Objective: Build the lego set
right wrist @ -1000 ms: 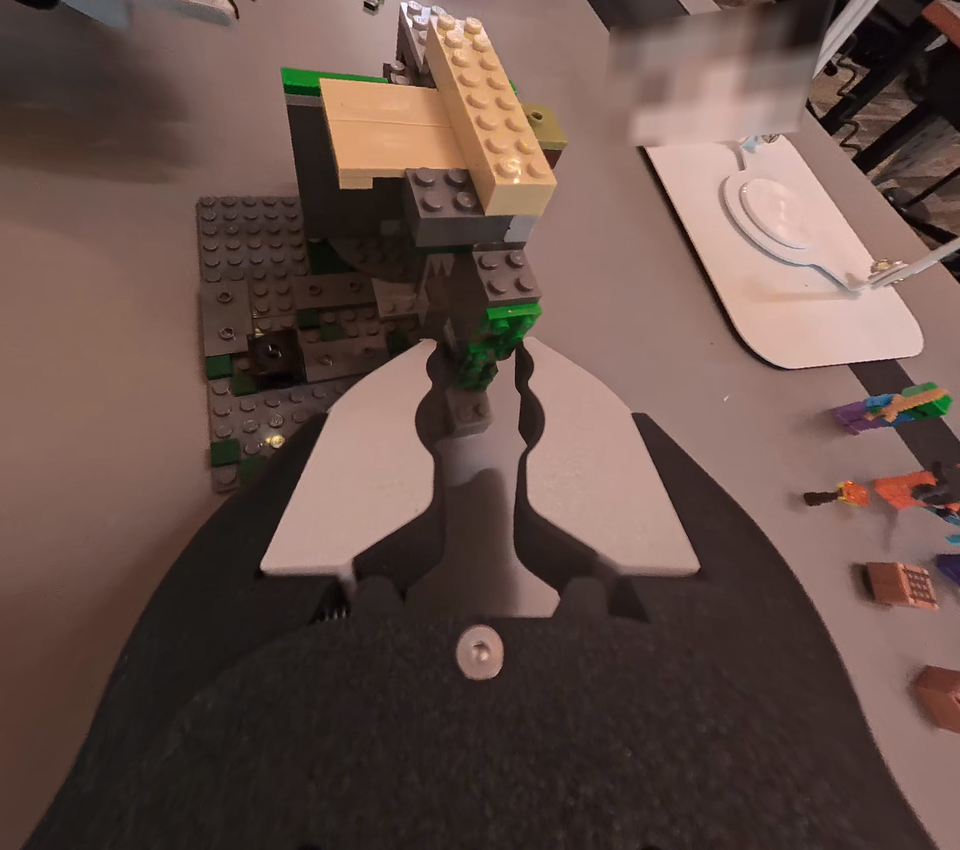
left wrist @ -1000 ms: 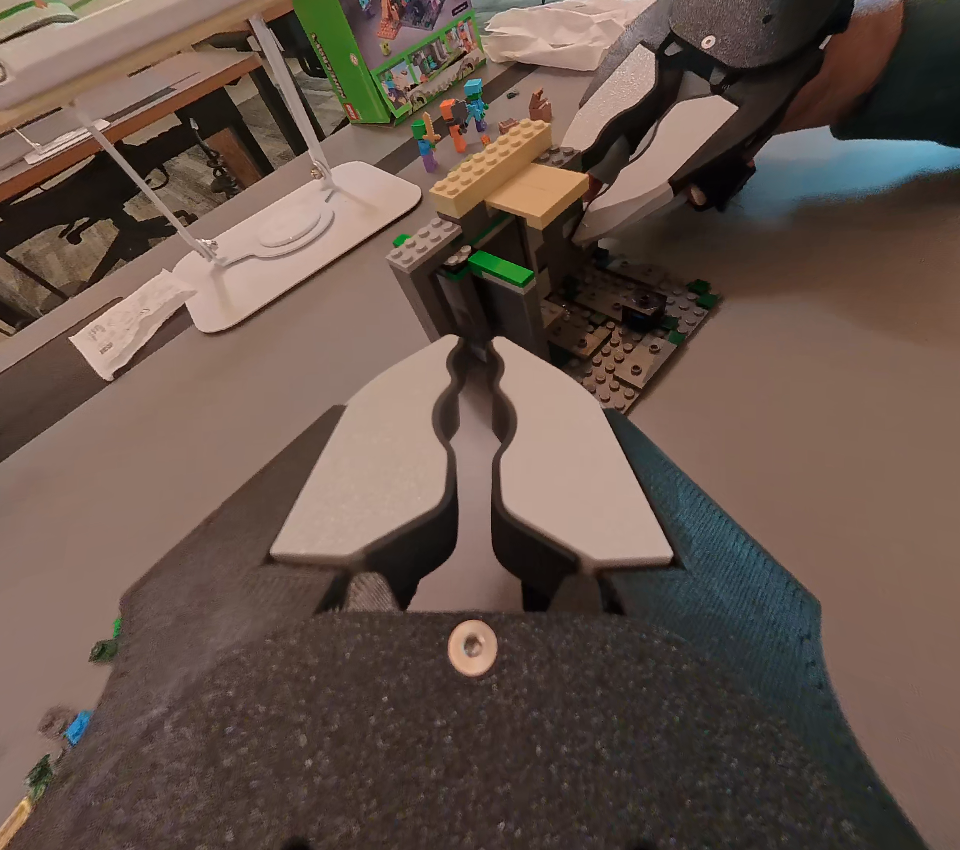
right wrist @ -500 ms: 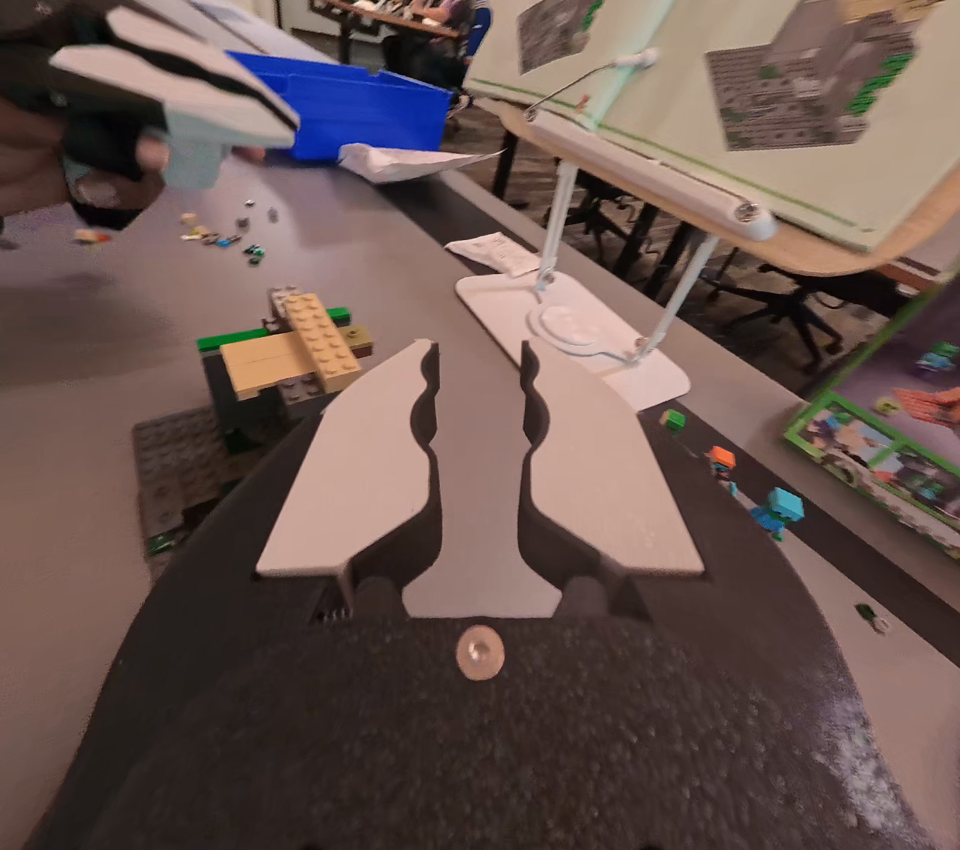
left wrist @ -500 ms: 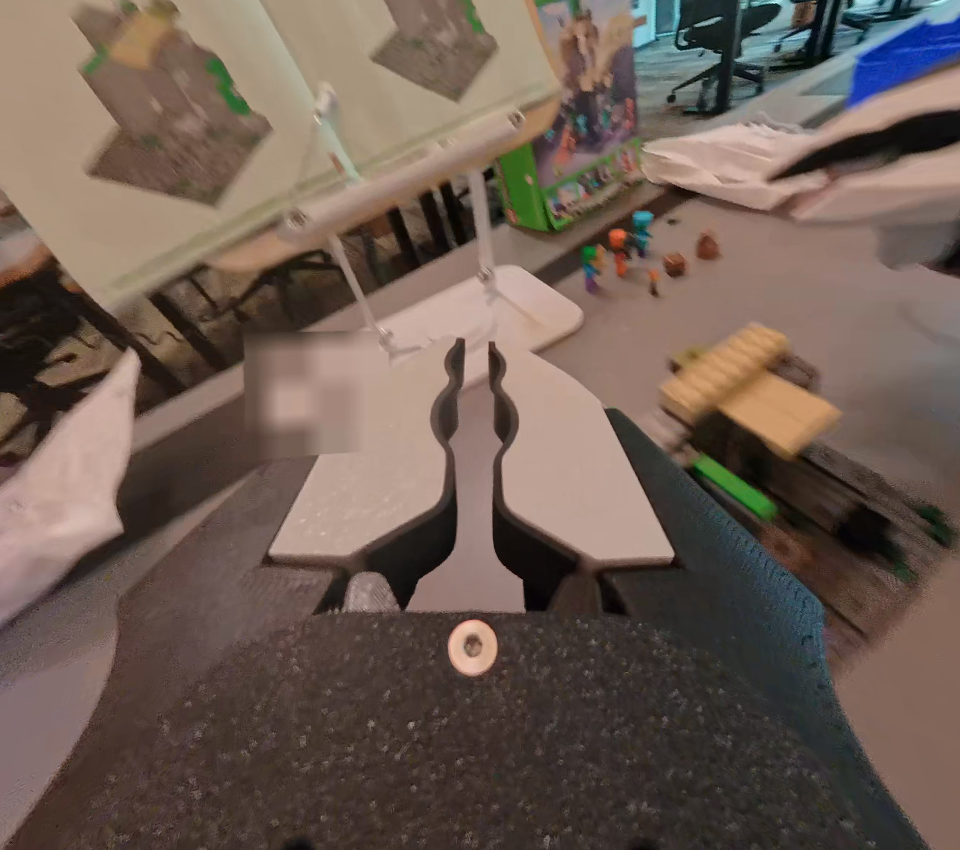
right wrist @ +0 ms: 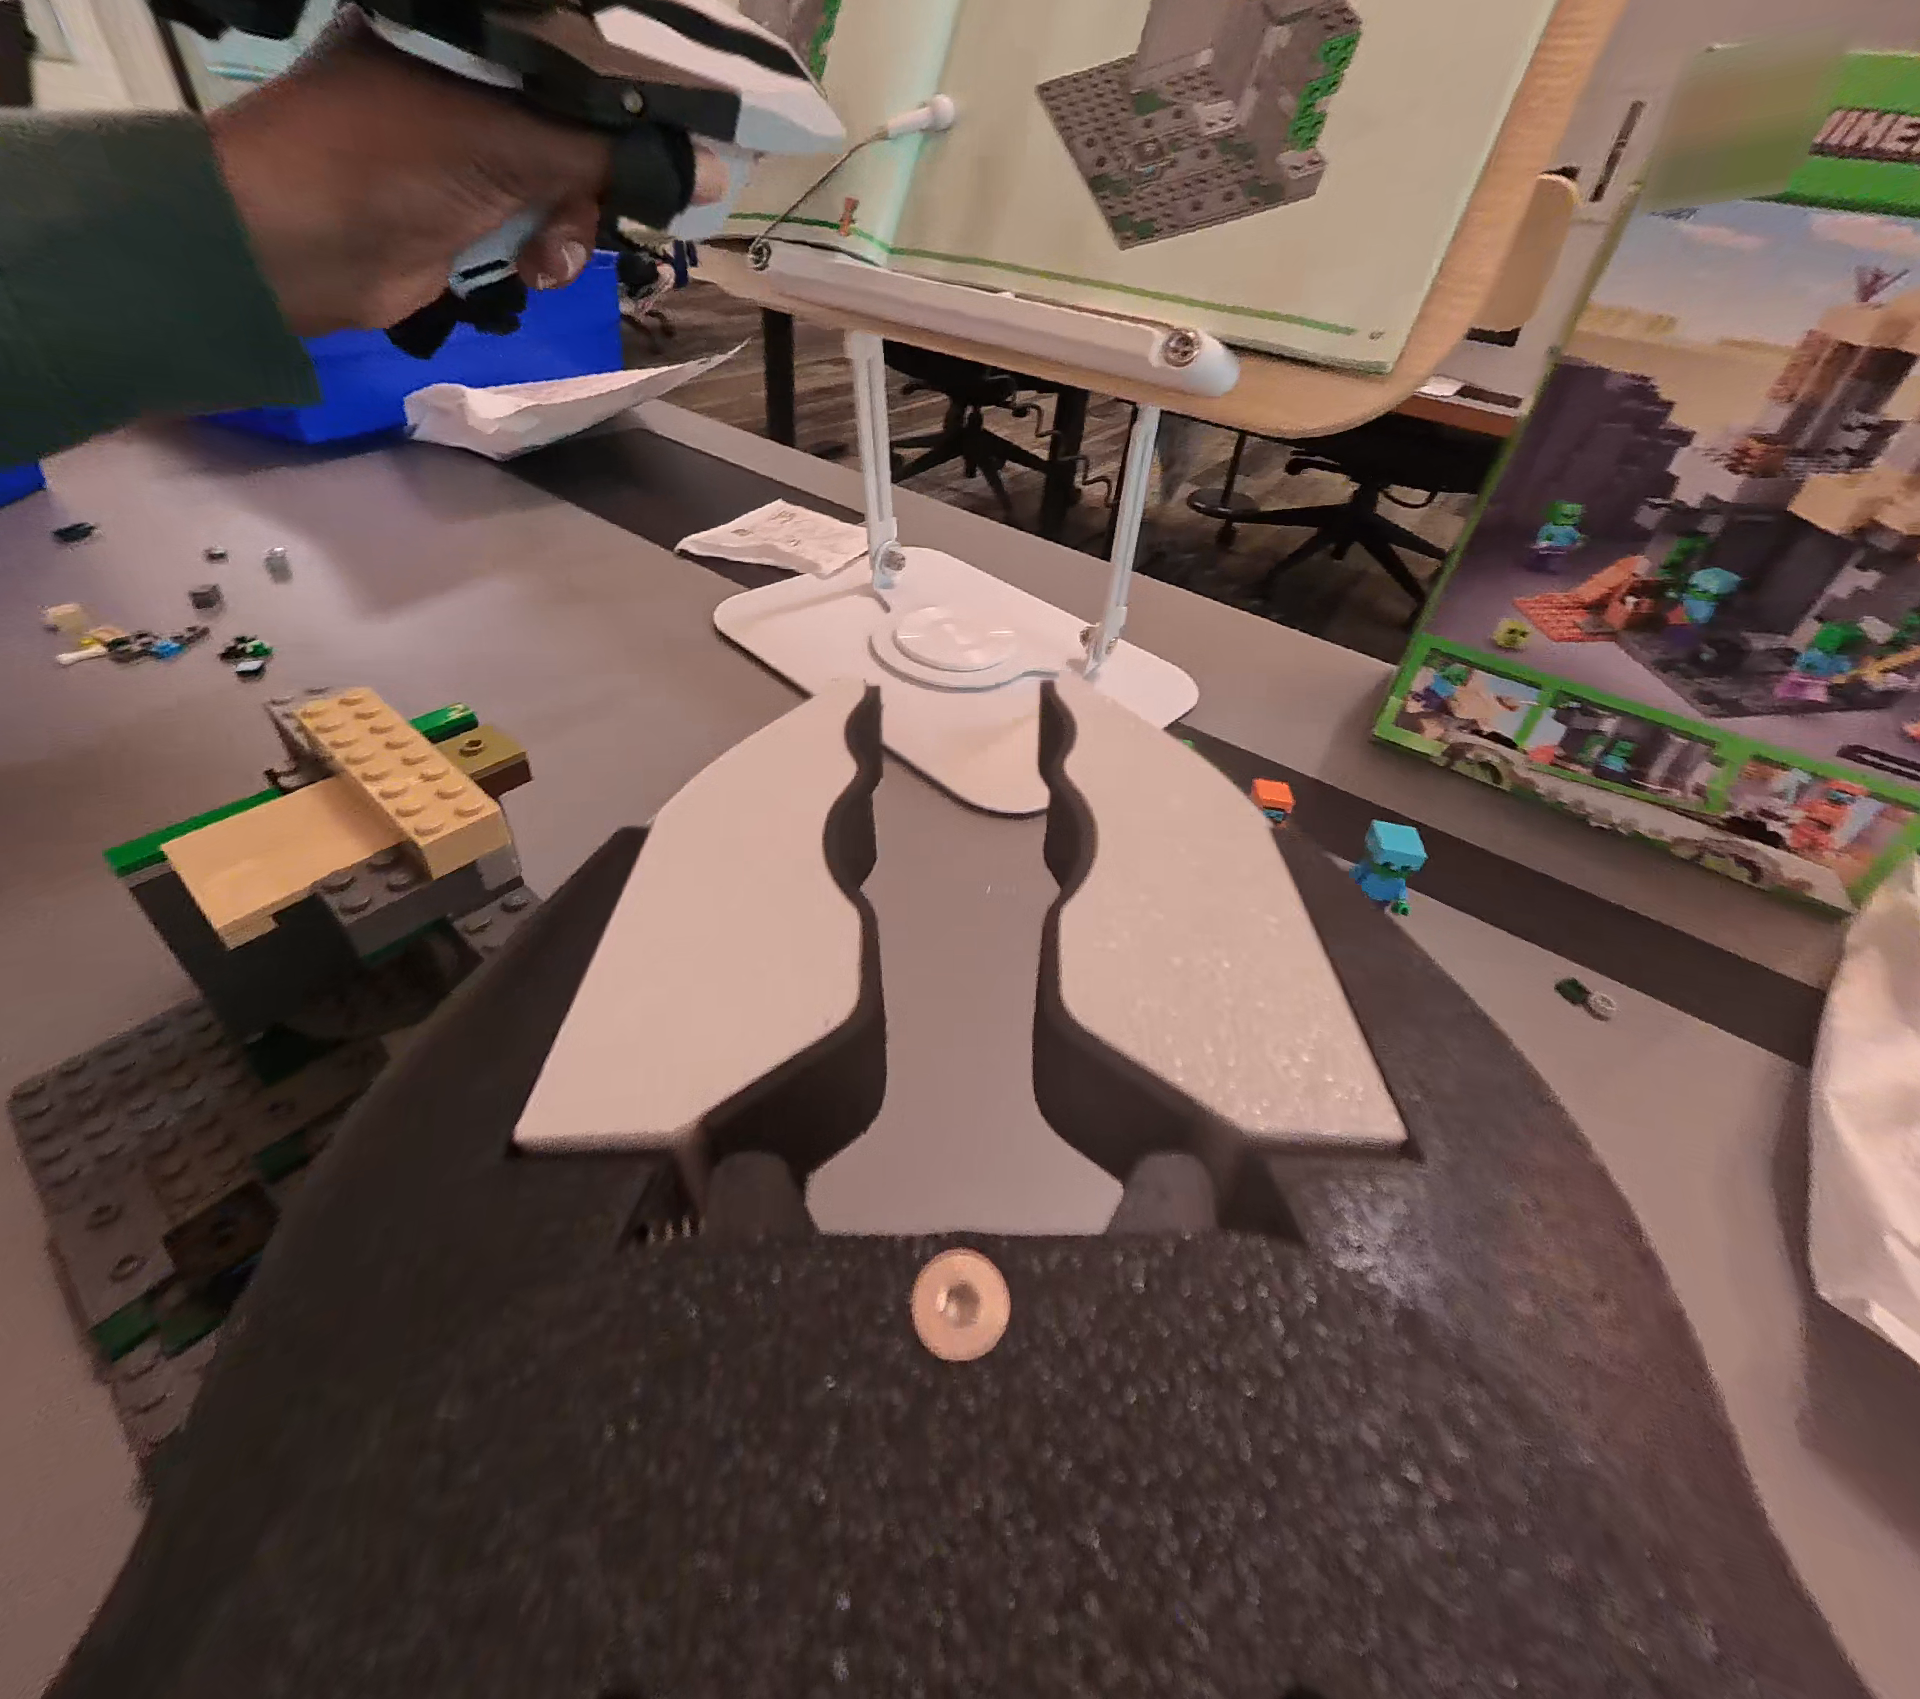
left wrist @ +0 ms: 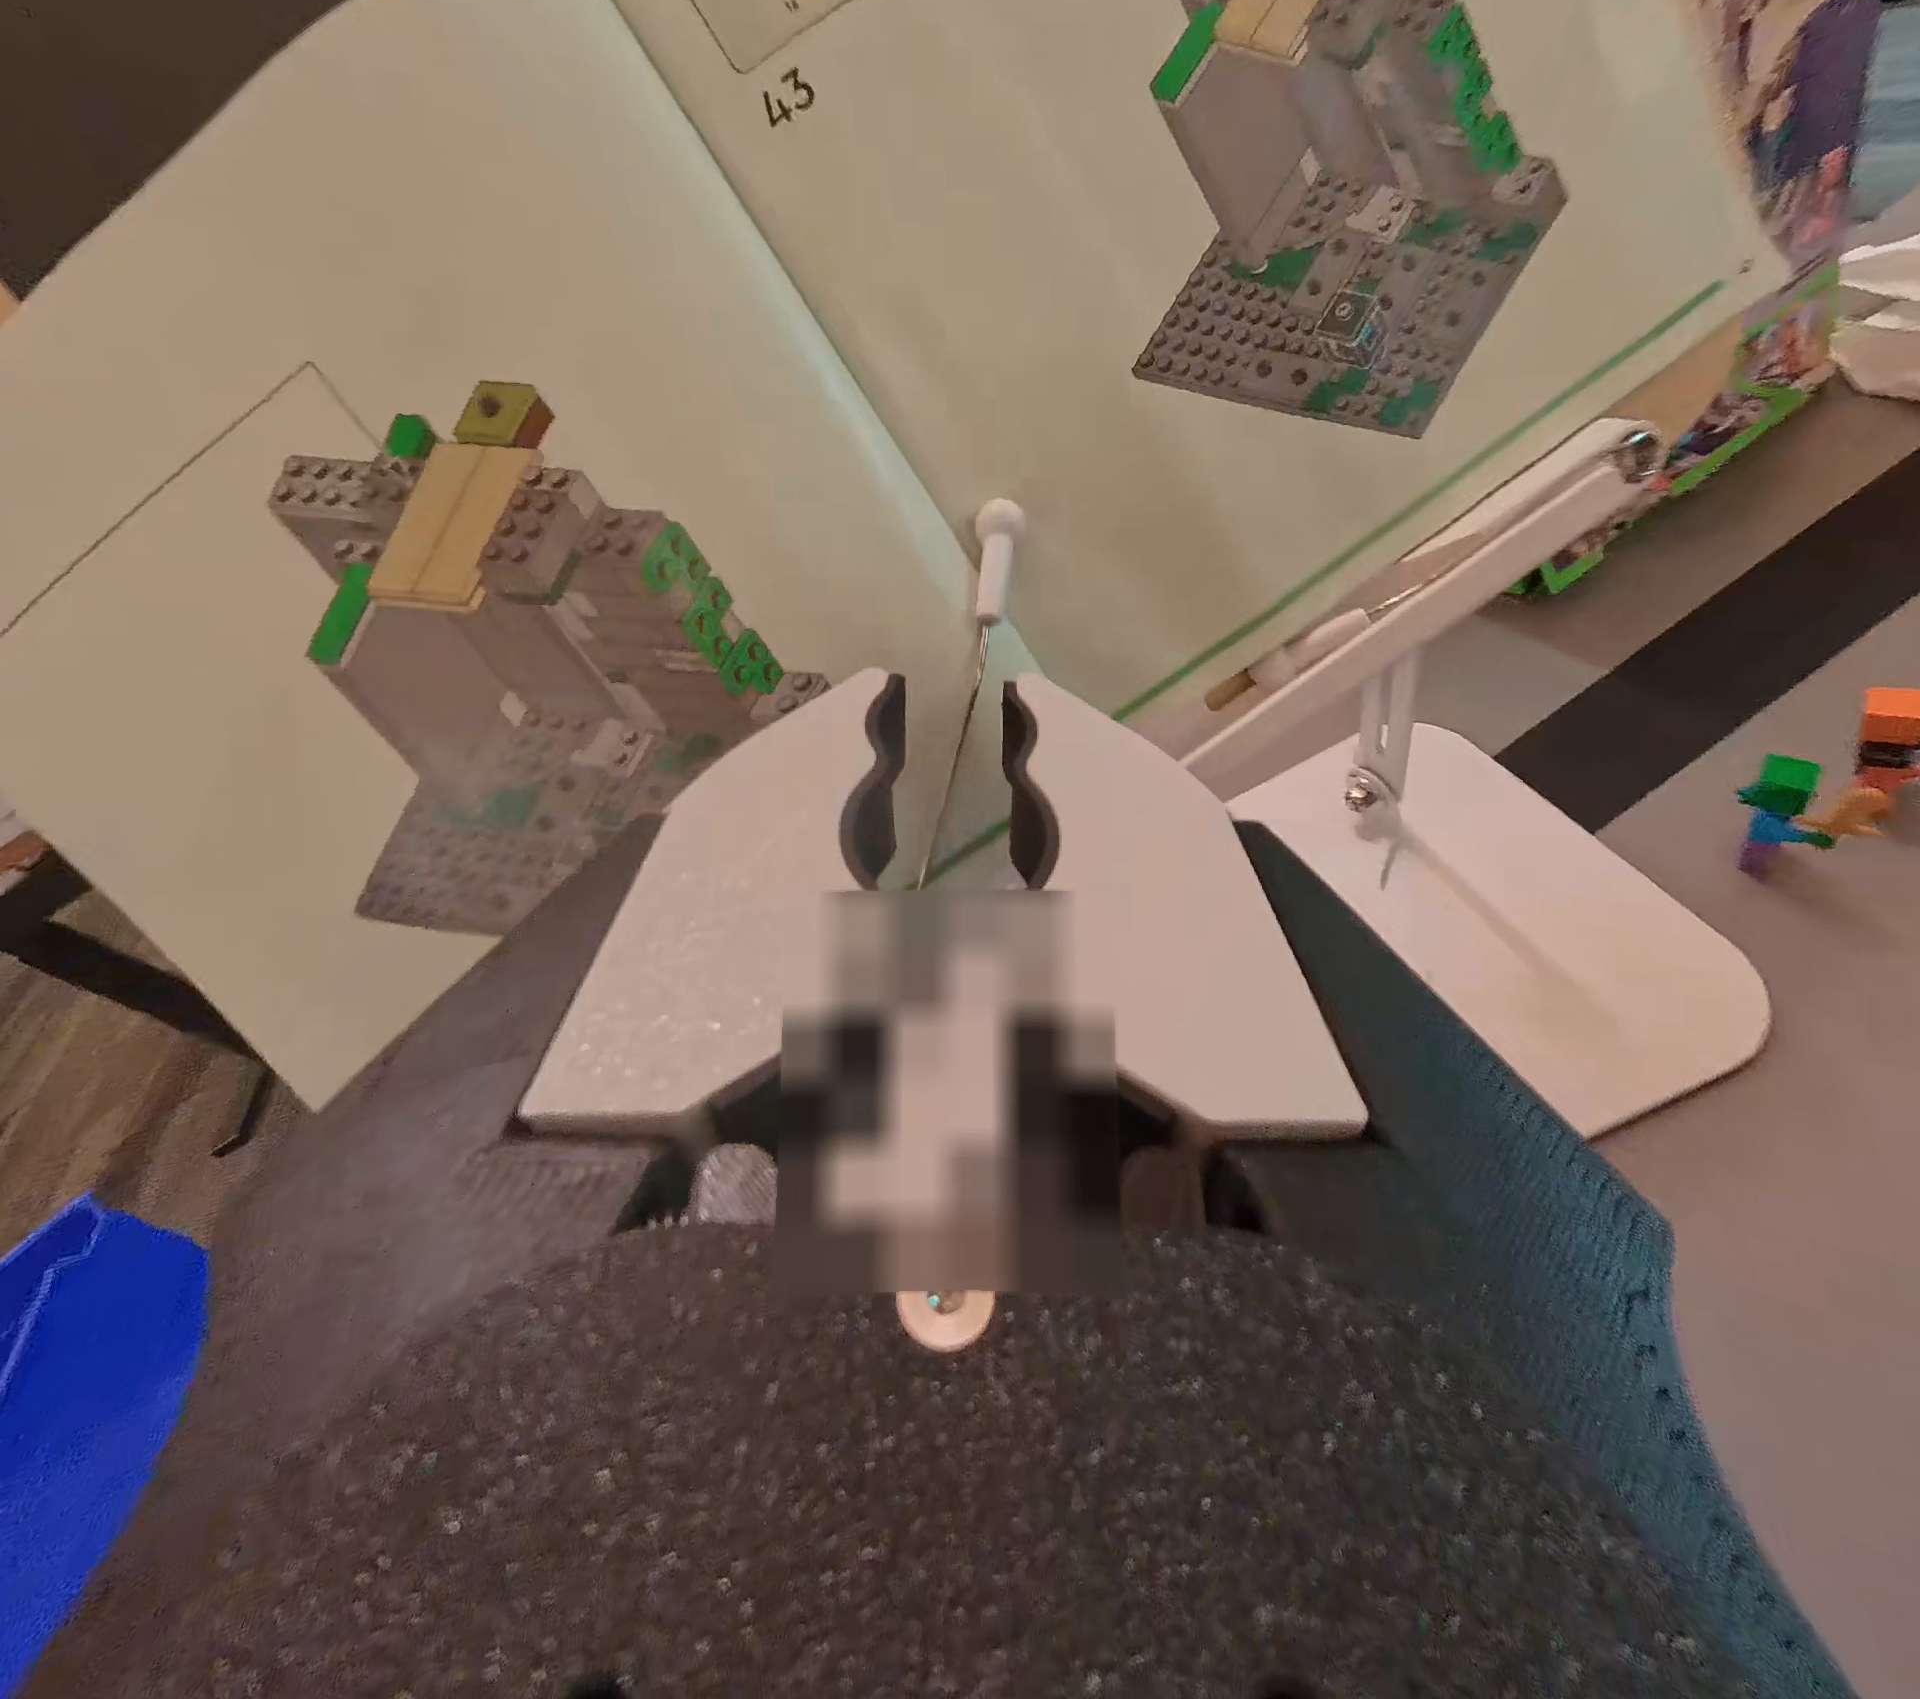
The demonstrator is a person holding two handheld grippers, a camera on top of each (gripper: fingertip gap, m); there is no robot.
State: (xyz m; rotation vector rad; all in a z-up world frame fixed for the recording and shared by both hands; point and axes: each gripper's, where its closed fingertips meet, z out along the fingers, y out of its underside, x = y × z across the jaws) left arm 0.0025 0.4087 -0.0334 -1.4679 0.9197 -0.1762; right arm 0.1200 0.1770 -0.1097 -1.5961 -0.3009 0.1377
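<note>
The lego build (right wrist: 343, 839), a grey tower with tan bricks on top, stands on its dark grey baseplate (right wrist: 135, 1161) at the left of the right wrist view. My right gripper (right wrist: 961, 699) is open and empty, raised above the table to the right of the build. My left gripper (left wrist: 951, 693) is raised in front of the open instruction booklet (left wrist: 727, 299), its jaws a narrow gap apart and empty. The stand's wire page clip (left wrist: 997, 522) shows through that gap. In the right wrist view the left gripper (right wrist: 805, 122) is just left of the clip (right wrist: 930, 114).
The booklet stand's white base (right wrist: 966, 641) sits mid-table. The lego box (right wrist: 1683, 589) stands at the right, with minifigures (right wrist: 1387, 860) in front. Loose pieces (right wrist: 156, 631) lie far left. A blue bin (right wrist: 468, 371) and a white bag (right wrist: 1870, 1130) are at the edges. One gripper's finger ends stand about 30 cm off the other's.
Both grippers have left the build and lifted, turning toward the booklet. The left gripper has come close up to the page clip. The right gripper's jaws have widened.
</note>
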